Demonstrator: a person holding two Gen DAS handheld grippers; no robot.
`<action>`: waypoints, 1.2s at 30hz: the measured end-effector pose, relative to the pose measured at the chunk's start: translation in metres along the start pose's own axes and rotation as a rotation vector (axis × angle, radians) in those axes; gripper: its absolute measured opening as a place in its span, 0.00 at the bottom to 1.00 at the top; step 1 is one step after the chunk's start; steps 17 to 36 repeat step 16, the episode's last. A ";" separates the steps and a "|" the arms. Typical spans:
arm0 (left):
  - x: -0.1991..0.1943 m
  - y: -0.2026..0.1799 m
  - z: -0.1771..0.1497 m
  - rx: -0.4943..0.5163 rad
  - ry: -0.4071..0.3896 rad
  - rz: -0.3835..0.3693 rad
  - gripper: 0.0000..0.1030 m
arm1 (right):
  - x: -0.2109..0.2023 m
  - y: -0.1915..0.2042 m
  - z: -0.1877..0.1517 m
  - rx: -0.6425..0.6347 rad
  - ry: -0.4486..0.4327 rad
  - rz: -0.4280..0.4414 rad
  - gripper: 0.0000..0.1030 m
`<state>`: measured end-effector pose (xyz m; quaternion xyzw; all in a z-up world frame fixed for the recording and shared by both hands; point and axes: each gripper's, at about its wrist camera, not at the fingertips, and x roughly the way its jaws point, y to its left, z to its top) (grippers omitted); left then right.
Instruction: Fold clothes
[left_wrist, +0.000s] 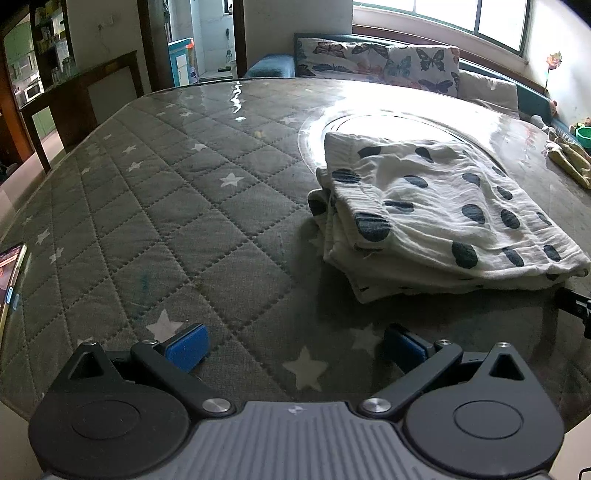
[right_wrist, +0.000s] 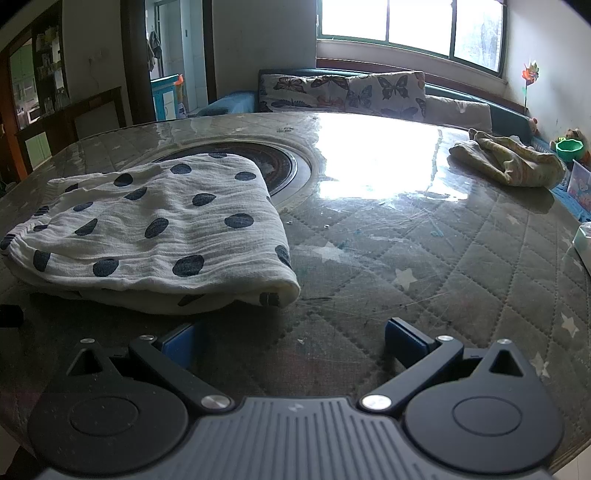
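On table (left_wrist: 207, 206), polka-dot garment (left_wrist: 436, 210) lies folded, nothing gripped; left gripper (left_wrist: 293, 349) and right gripper (right_wrist: 290, 341) spread wide. Crumpled cloth (right_wrist: 509, 158) should be fetched next, edges pinched squarely.

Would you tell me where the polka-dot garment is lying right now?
The polka-dot garment lies folded on the quilted table, partly over its round inset, left of centre in the right wrist view and right of centre in the left wrist view, beyond both open grippers.

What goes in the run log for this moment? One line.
left gripper open, empty | right gripper open, empty | polka-dot garment folded on table | second garment unfolded
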<state>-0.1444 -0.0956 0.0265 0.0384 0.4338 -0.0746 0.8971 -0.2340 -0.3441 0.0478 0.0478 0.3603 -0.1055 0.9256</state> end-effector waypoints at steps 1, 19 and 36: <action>0.000 0.000 0.000 0.000 0.001 0.000 1.00 | 0.000 0.000 0.000 0.000 0.000 0.000 1.00; 0.001 -0.001 0.002 -0.004 0.013 0.002 1.00 | 0.000 -0.001 -0.001 -0.001 -0.004 -0.001 1.00; 0.001 -0.001 0.002 -0.004 0.013 0.002 1.00 | 0.000 -0.001 -0.001 -0.001 -0.004 -0.001 1.00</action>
